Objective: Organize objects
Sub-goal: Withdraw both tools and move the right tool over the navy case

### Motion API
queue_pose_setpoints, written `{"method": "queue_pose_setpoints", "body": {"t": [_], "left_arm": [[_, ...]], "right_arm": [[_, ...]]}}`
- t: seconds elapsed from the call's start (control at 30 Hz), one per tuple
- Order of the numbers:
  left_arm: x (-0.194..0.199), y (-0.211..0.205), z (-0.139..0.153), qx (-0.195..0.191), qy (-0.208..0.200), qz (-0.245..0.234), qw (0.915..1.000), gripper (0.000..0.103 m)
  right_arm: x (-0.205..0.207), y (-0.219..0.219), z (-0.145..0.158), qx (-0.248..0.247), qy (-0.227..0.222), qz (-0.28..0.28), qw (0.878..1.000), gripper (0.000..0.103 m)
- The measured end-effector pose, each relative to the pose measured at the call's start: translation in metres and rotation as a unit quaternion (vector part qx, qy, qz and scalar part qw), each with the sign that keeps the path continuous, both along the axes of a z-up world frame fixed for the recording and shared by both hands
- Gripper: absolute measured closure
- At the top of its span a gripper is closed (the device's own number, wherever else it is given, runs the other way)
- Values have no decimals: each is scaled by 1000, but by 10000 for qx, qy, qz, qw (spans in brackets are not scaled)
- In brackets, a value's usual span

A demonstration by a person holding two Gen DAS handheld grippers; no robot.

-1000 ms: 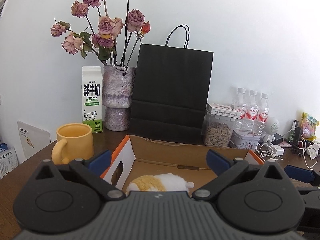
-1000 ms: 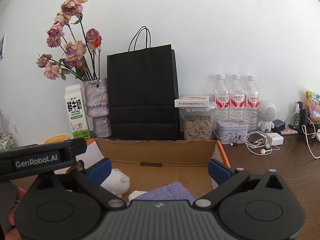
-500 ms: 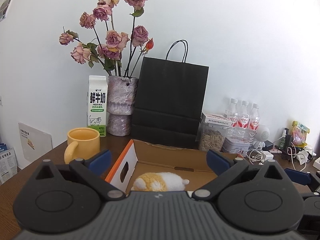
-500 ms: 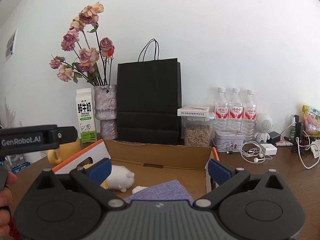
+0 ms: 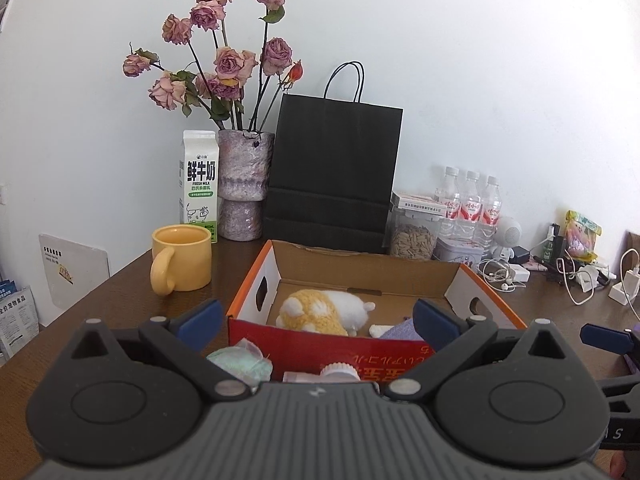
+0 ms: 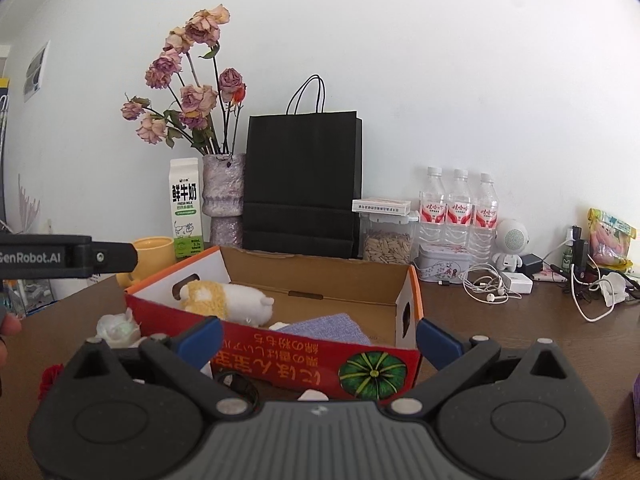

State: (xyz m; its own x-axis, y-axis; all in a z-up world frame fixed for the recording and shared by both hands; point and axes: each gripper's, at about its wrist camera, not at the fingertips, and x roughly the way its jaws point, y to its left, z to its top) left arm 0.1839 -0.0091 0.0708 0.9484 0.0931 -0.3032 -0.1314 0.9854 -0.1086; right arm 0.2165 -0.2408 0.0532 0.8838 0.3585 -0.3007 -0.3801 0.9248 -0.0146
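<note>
An open cardboard box (image 5: 332,354) with a red front and orange rim sits on the brown table; it also shows in the right wrist view (image 6: 280,364). Inside lie a yellow-and-white plush toy (image 5: 320,310) (image 6: 226,298) and a folded purple cloth (image 6: 328,328) (image 5: 400,330). In front of the box lie a pale green wrapped ball (image 5: 240,364) (image 6: 118,326), a white-capped bottle (image 5: 338,372) and a black ring (image 6: 236,386). My left gripper (image 5: 316,318) is open and empty, in front of the box. My right gripper (image 6: 318,336) is open and empty, also in front of it.
A yellow mug (image 5: 182,258), a milk carton (image 5: 199,182), a vase of dried roses (image 5: 244,184) and a black paper bag (image 5: 332,176) stand behind the box. Seed jar (image 6: 386,238), water bottles (image 6: 458,208), cables (image 6: 488,286) and chargers crowd the right side.
Both grippers have pulled back and up from over the box. Its red front and the small things before it have come into view. Both stay open.
</note>
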Motion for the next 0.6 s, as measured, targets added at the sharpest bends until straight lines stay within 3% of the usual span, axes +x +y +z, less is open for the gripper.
{"method": "queue_pose_setpoints", "body": {"t": [0.6], "left_arm": [[-54, 24, -27, 164, 645, 129, 9977, 0]], "right_arm": [[-31, -38, -48, -209, 1262, -377, 9911, 0]]}}
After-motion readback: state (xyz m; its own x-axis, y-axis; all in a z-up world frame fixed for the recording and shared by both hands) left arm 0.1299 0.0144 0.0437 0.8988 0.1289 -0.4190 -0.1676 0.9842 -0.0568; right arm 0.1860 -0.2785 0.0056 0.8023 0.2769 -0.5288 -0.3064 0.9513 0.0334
